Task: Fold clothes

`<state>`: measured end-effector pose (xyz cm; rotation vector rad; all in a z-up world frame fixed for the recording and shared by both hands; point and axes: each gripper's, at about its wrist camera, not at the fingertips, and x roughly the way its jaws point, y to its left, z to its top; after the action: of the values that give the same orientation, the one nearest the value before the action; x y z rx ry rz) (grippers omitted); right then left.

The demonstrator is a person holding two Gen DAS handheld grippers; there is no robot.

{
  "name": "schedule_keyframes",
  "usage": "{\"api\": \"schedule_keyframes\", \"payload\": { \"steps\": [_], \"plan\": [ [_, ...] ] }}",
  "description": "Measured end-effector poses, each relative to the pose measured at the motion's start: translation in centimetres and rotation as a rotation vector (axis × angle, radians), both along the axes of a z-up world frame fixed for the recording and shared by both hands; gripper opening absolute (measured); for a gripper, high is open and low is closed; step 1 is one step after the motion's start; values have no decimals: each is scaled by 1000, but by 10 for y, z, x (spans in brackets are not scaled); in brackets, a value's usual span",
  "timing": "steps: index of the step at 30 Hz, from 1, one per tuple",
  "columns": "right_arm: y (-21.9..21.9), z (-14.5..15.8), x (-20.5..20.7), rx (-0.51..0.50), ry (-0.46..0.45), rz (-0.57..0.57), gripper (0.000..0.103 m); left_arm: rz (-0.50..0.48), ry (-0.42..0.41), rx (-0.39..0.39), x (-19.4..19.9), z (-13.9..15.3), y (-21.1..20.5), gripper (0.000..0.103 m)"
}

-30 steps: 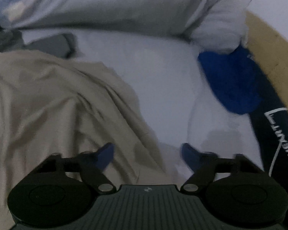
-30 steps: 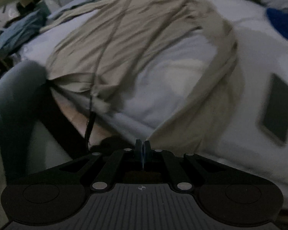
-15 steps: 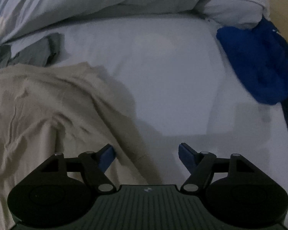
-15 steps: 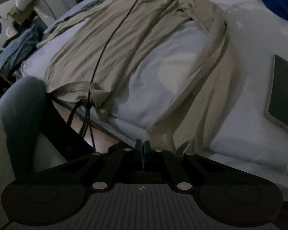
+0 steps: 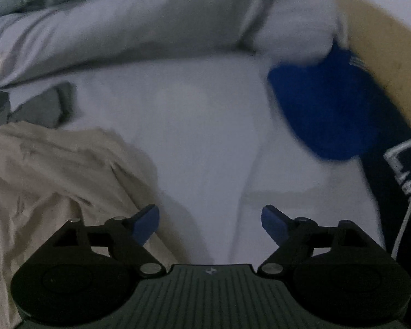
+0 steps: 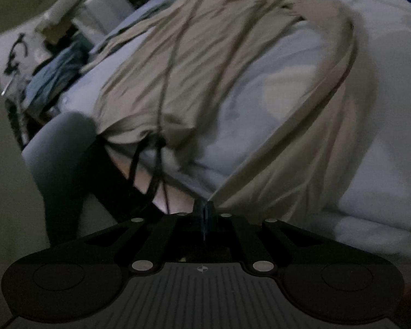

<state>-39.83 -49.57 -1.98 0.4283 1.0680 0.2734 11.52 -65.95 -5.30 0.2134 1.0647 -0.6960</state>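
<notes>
The right gripper (image 6: 206, 213) was clenched tight on a corner of the beige garment (image 6: 205, 63), its two pads pressed flat together with the cloth running up out of them. From that pinch the fabric rose in a long taut band toward the far side of the white bed sheet (image 6: 383, 137), then swung round into the broad body of the garment, which lay spread across the mattress and drooped over its near edge. A dark cord (image 6: 164, 82) trailed down the cloth and hung off that edge, beside someone's grey-clad leg (image 6: 63, 159).

The left gripper (image 5: 210, 222) was empty, jaws opening wide above the bare sheet (image 5: 205, 137), with nothing between its blue pads (image 5: 146, 223). One pad stood just over the rumpled edge of the same beige garment (image 5: 46, 170), which filled the lower left of that view. Farther off lay a bright blue cloth (image 5: 323, 115) against a pale pillow (image 5: 164, 24), a dark garment with white lettering (image 5: 405, 181) at the right edge, and a grey scrap of fabric (image 5: 41, 107) beyond the beige heap. Everything was dim and somewhat smeared.
</notes>
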Motion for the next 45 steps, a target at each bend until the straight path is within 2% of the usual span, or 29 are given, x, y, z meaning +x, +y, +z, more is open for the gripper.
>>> {"api": "schedule_keyframes", "payload": {
  "steps": [4, 7, 10, 11, 12, 15, 20, 23, 24, 25, 26, 28, 29, 32, 38, 45],
  "plan": [
    [4, 5, 1, 26, -30, 17, 2, 37, 31, 101, 17, -36, -11, 78],
    [3, 6, -2, 29, -32, 7, 2, 48, 44, 144, 28, -55, -13, 73],
    [1, 3, -5, 33, -25, -7, 2, 40, 76, 131, 36, -63, -13, 65],
    [0, 2, -5, 33, -23, -12, 2, 41, 90, 121, 39, -63, -13, 57],
    [-1, 1, -6, 33, -21, -16, 2, 38, 96, 105, 41, -60, -14, 54],
    [-3, -1, -7, 39, -24, -23, 2, 28, 108, 62, 45, -54, -15, 55],
    [-2, -5, -6, 44, -24, -23, 2, 16, 91, 198, 45, -70, -23, 59],
    [-4, -4, -7, 50, -26, -34, 2, 5, 84, 225, 44, -77, -25, 62],
    [-5, -3, -8, 52, -26, -39, 2, 9, 79, 227, 45, -79, -26, 60],
    [-6, -4, -8, 47, -21, -44, 2, 21, 75, 223, 47, -80, -25, 47],
    [-6, -4, -9, 41, -17, -48, 2, 42, 72, 216, 48, -78, -24, 40],
    [-7, -5, -10, 30, -9, -57, 2, 64, 65, 197, 53, -77, -21, 13],
    [-9, -3, -11, 27, -9, -67, 2, 69, 71, 185, 55, -77, -18, 10],
    [-25, 3, -20, 23, -5, -122, 2, 81, 104, 134, 63, -76, -10, 7],
    [-86, 28, -45, -59, 14, -305, 2, 140, 172, -67, 76, -63, -6, 6],
    [-165, 76, -65, -286, -26, -523, 2, 209, 186, -246, 101, -40, -7, 6]
  ]
}}
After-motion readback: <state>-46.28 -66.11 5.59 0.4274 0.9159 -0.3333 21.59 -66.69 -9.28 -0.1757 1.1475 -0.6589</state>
